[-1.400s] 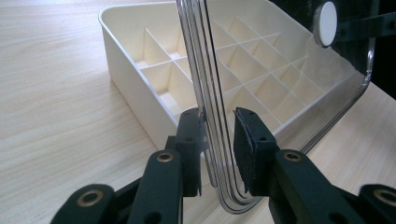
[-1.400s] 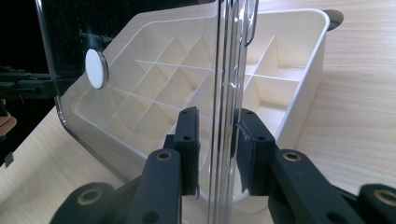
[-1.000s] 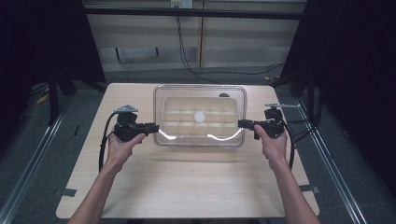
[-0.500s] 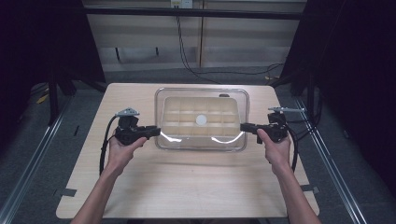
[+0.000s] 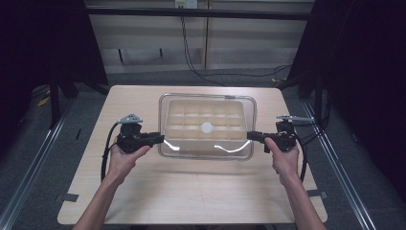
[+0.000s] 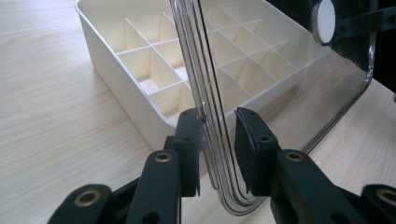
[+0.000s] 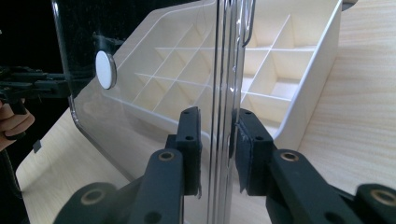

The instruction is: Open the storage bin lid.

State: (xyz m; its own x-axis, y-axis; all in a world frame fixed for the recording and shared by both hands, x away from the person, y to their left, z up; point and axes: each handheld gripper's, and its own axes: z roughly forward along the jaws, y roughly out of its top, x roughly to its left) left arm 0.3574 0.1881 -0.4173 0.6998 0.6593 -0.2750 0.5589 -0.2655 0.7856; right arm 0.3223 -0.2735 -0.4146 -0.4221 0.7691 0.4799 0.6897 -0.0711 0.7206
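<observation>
The light wooden table [image 5: 191, 191] stands on a grey floor [image 5: 43, 158]. Beyond the table's far edge runs a pale wall panel [image 5: 143, 38], with black cables [image 5: 201, 72] hanging down it to the floor. Dark curtains [image 5: 364, 72] flank the table on both sides

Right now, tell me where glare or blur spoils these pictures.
High view: two bright curved glints on the clear lid near its front edge; the room around the table is dark. Left gripper view: the lid's knob looks soft. Right gripper view: reflections streak the lid over the compartment tray.
</observation>
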